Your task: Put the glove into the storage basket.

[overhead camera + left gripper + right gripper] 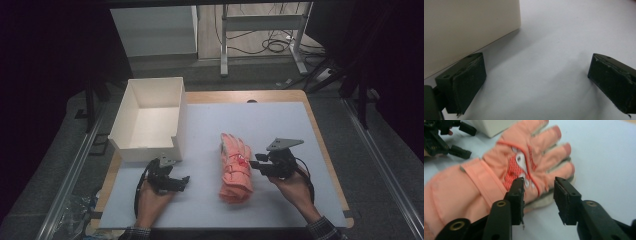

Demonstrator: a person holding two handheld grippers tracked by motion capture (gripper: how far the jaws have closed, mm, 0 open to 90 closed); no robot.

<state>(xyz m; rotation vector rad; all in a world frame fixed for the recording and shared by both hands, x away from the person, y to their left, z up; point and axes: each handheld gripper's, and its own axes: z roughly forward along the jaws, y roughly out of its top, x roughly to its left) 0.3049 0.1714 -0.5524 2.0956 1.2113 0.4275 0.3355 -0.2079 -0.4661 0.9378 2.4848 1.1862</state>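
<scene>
On the left of the mat point(280, 125), at its far corner, stands the white box point(150, 117), open on top. Just in front of its near wall I hold my left gripper point(184, 182) low over the mat, jaws pointing right toward the glove. In the left gripper view its jaws stand wide apart with bare mat between them and the box wall close beside one jaw, so this gripper is released and grasps nothing.

Near the middle of the mat lies the glove point(236, 167), pink-orange, flat, fingers pointing away from me and cuff toward me. It lies well apart from the box.

Just to the right of the glove I hold my right gripper point(253, 164), jaws pointing left at it, the grey plate on top. In the right gripper view point(539, 192) the jaws are parted, a gap showing between the pads, with the glove's near edge right in front of them, by the knuckles and the red patch. The pads press on nothing; this gripper too is released. My hand point(292, 187) holds it from behind.
</scene>
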